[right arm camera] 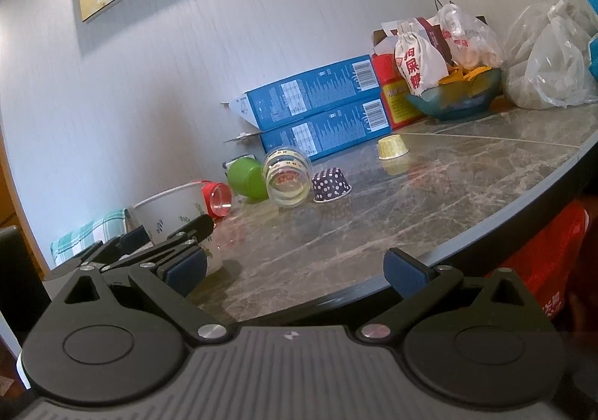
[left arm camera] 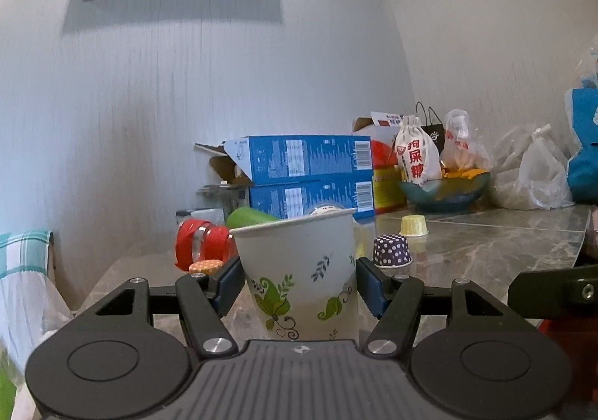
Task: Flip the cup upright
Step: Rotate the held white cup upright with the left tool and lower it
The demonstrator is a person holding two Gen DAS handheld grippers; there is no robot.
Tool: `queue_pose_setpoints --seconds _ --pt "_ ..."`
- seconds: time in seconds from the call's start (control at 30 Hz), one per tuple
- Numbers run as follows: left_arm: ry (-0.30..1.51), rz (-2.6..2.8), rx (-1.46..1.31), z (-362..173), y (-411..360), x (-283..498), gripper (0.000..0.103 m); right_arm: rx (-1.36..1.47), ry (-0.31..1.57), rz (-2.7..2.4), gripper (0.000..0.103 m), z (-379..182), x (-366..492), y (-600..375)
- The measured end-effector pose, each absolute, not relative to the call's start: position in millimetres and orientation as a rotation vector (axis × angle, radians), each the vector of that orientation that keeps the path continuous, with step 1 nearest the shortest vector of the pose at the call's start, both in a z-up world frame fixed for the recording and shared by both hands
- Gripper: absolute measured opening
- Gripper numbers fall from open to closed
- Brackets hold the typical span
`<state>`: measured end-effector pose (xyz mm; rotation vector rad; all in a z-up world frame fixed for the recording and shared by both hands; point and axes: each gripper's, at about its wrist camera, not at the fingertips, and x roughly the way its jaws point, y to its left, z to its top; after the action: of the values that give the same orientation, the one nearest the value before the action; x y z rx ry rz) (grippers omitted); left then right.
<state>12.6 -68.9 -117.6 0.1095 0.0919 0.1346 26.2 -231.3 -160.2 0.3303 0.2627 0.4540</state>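
Observation:
A white paper cup (left arm camera: pixel 302 270) with green leaf print stands mouth up, slightly tilted, between the fingers of my left gripper (left arm camera: pixel 299 287). The blue pads sit at both its sides, the left one against the wall, the right one with a thin gap. The cup also shows in the right wrist view (right arm camera: pixel 168 212) at the far left, with the left gripper (right arm camera: pixel 164 251) around it. My right gripper (right arm camera: pixel 295 270) is open and empty over the front edge of the marble table (right arm camera: pixel 373 225).
On the table lie a red-capped jar (right arm camera: pixel 216 199), a green cup (right arm camera: pixel 246 178), a clear jar (right arm camera: pixel 287 177), a purple dotted cupcake liner (right arm camera: pixel 330 185) and a yellow liner (right arm camera: pixel 392 147). Blue boxes (right arm camera: pixel 317 113), a bowl (right arm camera: pixel 454 96) and plastic bags (right arm camera: pixel 549 61) stand behind.

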Motion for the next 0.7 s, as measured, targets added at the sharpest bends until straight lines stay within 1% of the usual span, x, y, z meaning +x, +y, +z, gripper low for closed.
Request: queue_pose_setpoints --seconds 0.3,0.37,0.43,0.7 --pt "0.124 0.116 0.109 -116.7 -68.7 11.4 0.067 0.333 0.259 0.456 0.102 -158.3 23.4 -231.4" --pt "0.132 0.113 0.101 -115.9 -67.4 10.9 0.071 0.331 0.260 0.457 0.102 -157.7 22.9 -231.1" --pt "0.149 0.101 0.086 -115.1 -65.1 10.9 0.092 0.329 0.256 0.457 0.102 -156.6 21.9 -231.7" --pt "0.208 0.072 0.088 -115.4 -61.9 4.9 0.094 0.327 0.252 0.458 0.102 -152.5 19.5 -232.0"
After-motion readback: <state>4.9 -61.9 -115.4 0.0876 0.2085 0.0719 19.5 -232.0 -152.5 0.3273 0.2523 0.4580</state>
